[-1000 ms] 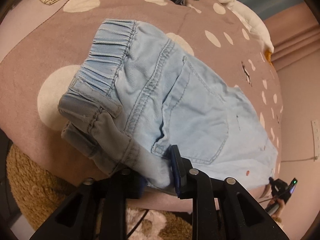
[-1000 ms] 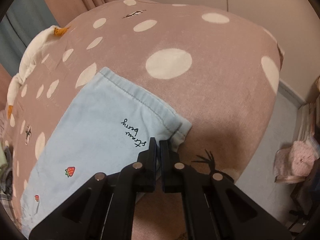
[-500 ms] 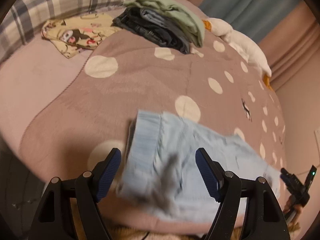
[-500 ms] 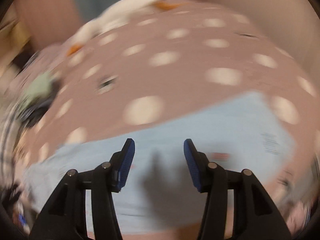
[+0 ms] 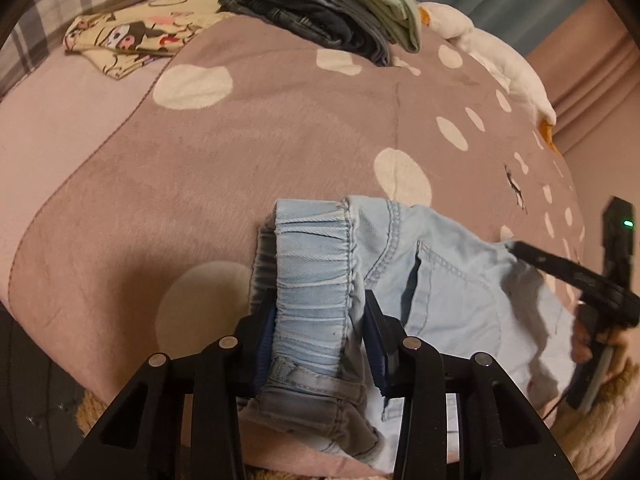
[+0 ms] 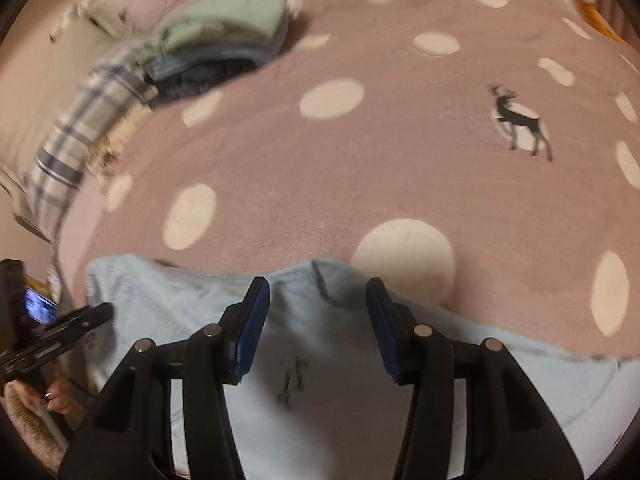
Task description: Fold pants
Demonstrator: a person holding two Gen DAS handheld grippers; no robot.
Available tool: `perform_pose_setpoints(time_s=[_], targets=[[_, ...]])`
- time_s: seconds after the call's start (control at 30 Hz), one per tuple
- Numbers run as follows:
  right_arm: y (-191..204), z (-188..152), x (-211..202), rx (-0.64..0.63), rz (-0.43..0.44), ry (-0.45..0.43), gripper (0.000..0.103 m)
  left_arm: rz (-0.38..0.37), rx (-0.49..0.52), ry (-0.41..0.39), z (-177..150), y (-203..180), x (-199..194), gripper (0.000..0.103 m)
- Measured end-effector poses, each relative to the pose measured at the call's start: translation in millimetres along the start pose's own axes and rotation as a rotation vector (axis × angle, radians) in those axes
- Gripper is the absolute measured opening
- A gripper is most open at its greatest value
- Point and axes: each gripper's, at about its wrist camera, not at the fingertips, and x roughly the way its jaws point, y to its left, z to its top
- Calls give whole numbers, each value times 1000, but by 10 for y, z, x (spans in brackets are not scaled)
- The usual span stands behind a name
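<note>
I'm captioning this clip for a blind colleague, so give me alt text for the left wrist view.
The left gripper straddles the elastic waistband of light blue pants lying on a pink polka-dot blanket. The right gripper reaches the pants from the right, and a stack of folded clothes sits at the far edge.

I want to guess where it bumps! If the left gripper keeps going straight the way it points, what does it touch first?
Probably the light blue pants: the left gripper is open, and their elastic waistband already sits between its fingers. Depth is unclear.
</note>
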Motion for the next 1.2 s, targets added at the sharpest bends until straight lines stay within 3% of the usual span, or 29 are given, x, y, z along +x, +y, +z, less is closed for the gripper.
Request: perform_pose_setpoints(time_s=[0.07, 0.13, 0.17, 0.27, 0.37, 0.47, 0.7, 0.8, 0.93, 0.97, 1.07, 1.13, 1.2], targets=[[-35, -13, 126, 2, 1, 35, 47, 2, 3, -4, -8, -7, 3, 42], [-10, -16, 97, -11, 31, 8, 14, 9, 8, -4, -6, -10, 9, 42], [-9, 3, 36, 11, 47, -10, 7, 15, 10, -6, -6, -15, 11, 42], [140, 44, -212, -30, -18, -120, 6, 24, 11, -10, -5, -23, 14, 42], [221, 85, -120, -64, -81, -106, 6, 31, 10, -11, -2, -21, 29, 42], [132, 97, 212, -49, -107, -27, 6, 40, 20, -7, 15, -48, 52, 43], [71, 102, 239, -22, -105, -72, 7, 60, 9, 2, 16, -109, -83, 44], [57, 105, 244, -4, -92, -79, 6, 83, 7, -50, 10, -178, -313, 44], [57, 91, 235, 6, -89, -82, 5, -7, 32, -131, 127, -367, -561, 46], [57, 92, 234, 8, -91, -84, 5, -40, 44, -129, 184, -435, -535, 46], [50, 81, 231, 21, -89, -90, 5, -42, 68, -97, 305, -641, -345, 46], [39, 75, 228, 29, -84, -95, 5, -98, 104, -107, 370, -761, -192, 46], [33, 74, 226, 32, -81, -98, 5, -106, 86, -35, 423, -814, 93, 41]])
